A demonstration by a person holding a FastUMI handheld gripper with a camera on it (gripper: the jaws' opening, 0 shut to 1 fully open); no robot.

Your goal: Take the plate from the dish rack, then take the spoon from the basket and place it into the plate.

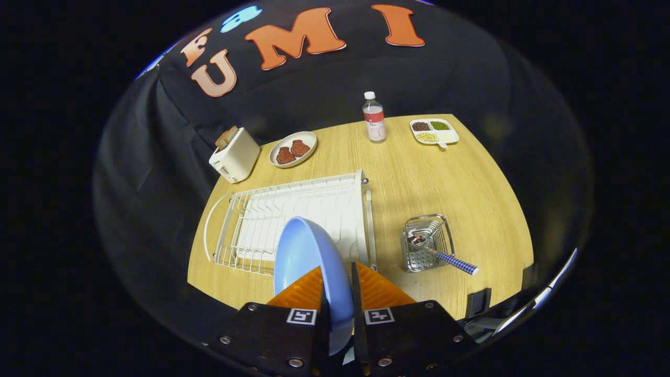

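A light blue plate stands on edge between my two fingers, and my gripper is shut on its rim. The plate hangs above the near part of the white wire dish rack, which holds nothing else that I can see. To the right of the fingers a small metal basket sits on the wooden table. In it lies a spoon, bowl inside the basket, with its blue checked handle sticking out toward the near right.
Beyond the rack stand a white toaster with bread in it, a plate of brown food, a plastic bottle and a divided tray of beans. Bare wooden table lies right of the rack. A small black object sits at the near right edge.
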